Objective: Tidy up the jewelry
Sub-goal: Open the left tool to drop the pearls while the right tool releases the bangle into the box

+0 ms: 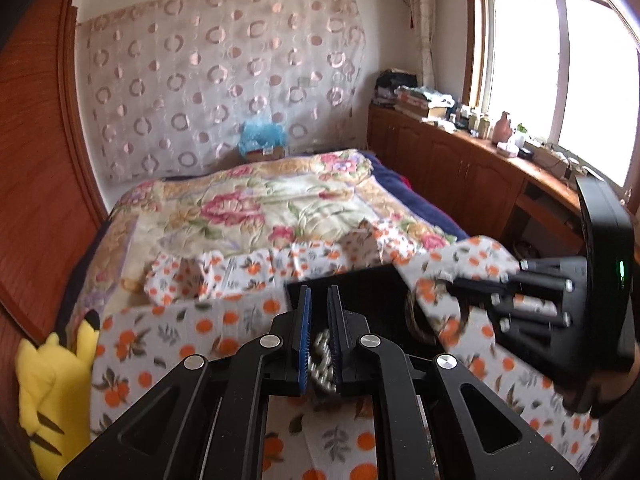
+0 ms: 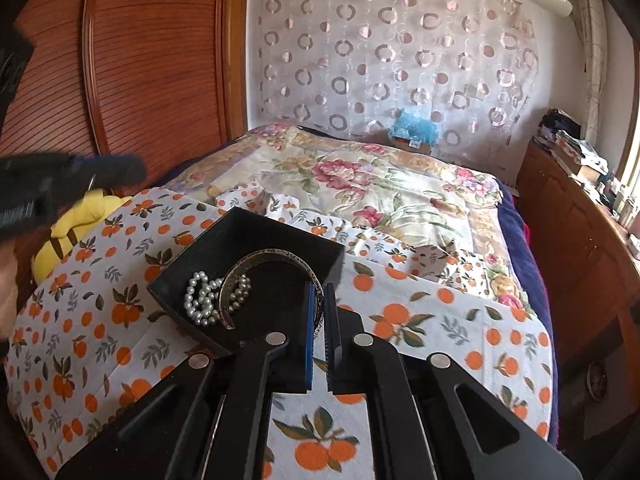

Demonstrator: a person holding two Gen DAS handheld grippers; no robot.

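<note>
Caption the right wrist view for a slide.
Right hand-held gripper shut on metal bangle over black box holding pearl strand.

In my right view the tray (image 2: 256, 236) sits on the cloth (image 2: 420, 320); pearl string (image 2: 202, 300) lies in its left part, bangle (image 2: 248, 276) just right, overlapping it; plush toy (image 2: 76, 224) far left.

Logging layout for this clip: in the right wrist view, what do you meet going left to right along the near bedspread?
Yellow plush toy → pearl strand in the black box → metal bangle, its right edge pinched by the right gripper → wooden cabinet.
</note>
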